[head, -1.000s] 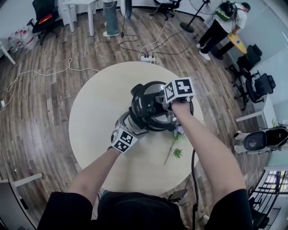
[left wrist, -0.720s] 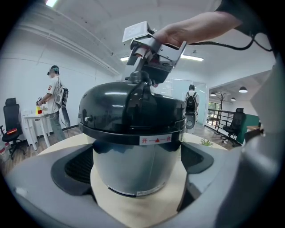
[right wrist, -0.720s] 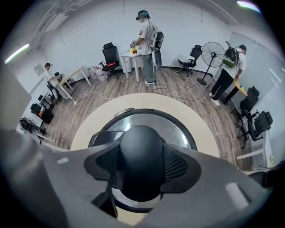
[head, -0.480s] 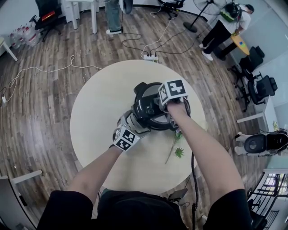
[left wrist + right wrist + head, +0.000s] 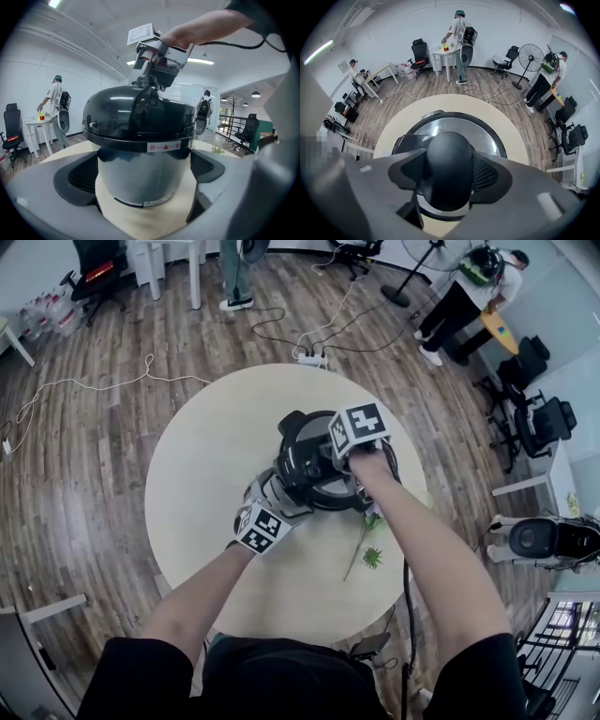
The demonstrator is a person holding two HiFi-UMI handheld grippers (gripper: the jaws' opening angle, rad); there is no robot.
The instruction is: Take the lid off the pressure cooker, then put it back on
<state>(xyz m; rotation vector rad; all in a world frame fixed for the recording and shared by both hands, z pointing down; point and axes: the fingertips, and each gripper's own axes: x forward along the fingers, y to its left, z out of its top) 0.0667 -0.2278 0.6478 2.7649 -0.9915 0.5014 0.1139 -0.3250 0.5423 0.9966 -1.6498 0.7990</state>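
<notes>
Pressure cooker (image 5: 305, 463) on round beige table (image 5: 206, 479), wood-plank floor (image 5: 84, 474), office chairs (image 5: 542, 423) around

Black shirt (image 5: 281, 682) (short sleeves (image 5: 127, 669))

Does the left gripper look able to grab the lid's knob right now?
Probably not: the right gripper is clamped on the knob, and the left gripper grips the pot below it.

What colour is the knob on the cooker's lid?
The knob is black; right gripper view.
</notes>
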